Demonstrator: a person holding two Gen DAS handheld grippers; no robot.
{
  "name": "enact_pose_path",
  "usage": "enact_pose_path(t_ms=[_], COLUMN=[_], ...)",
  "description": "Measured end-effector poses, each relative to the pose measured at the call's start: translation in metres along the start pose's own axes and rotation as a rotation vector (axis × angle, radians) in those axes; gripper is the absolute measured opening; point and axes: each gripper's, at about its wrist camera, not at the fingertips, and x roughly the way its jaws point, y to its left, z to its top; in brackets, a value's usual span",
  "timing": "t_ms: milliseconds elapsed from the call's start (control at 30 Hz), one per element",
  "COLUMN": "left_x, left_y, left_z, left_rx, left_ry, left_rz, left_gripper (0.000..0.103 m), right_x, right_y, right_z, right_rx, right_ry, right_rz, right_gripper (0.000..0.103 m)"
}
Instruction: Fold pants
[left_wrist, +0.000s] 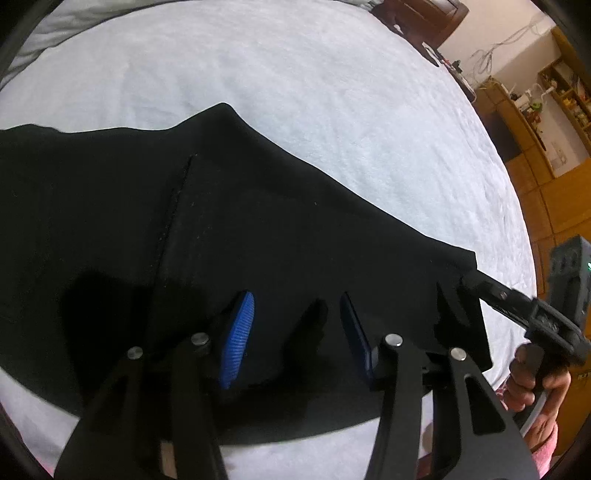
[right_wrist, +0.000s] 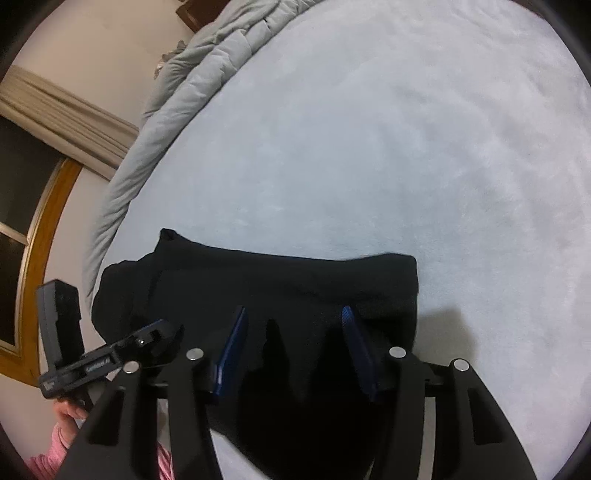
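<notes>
Black pants (left_wrist: 258, 229), plain, on a pale blue-white bed cover (left_wrist: 295, 92). Left gripper (left_wrist: 297, 306): black frame w/ ribbed blue pads (left_wrist: 238, 336). Grey quilt (right_wrist: 192, 85) upper left, right-wrist view (pink striped sleeve (right_wrist: 51, 446) bottom left).

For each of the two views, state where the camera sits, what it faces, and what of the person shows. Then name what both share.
Left wrist: on the left tool, facing down at black pants; right tool and hand show.
Right wrist: on the right tool, over the pants; left tool, pink sleeve show.
Shared: pants, white bedcover.
</notes>
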Motion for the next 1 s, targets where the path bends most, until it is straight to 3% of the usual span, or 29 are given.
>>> enact_pose_path(t_ms=[167, 300, 500, 633, 767, 900, 1000], left_x=[-0.014, -0.005, 0.004, -0.003, -0.035, -0.082, -0.113], left_y=[-0.004, -0.001, -0.012, -0.007, 0.020, 0.082, 0.133], left_z=[-0.012, -0.021, -0.016, -0.010, -0.005, -0.012, -0.019], left_rx=[0.029, 0.050, 0.096, 0.048, -0.012, -0.079, -0.170], left_ry=[-0.037, -0.033, -0.041, -0.030, -0.059, -0.127, -0.171], left_rz=[0.022, 0.032, 0.026, -0.027, -0.044, 0.038, 0.094], left_gripper=[0.063, 0.065, 0.074, 0.074, 0.075, 0.077, 0.078], right_x=[-0.026, -0.017, 0.001, -0.009, -0.022, -0.011, 0.007], right_y=[0.005, -0.017, -0.021, -0.004, 0.020, 0.052, 0.070], right_z=[-0.028, -0.050, -0.053, -0.049, -0.042, -0.035, -0.033], right_rx=[-0.045, 0.007, -0.019, -0.052, -0.094, -0.149, -0.181], right_ry=[0.031, 0.071, 0.060, 0.063, 0.023, 0.028, 0.043], right_rz=[0.028, -0.007, -0.051, -0.101, -0.090, -0.043, -0.053], right_gripper=[0.057, 0.055, 0.056, 0.056, 0.060, 0.060, 0.060])
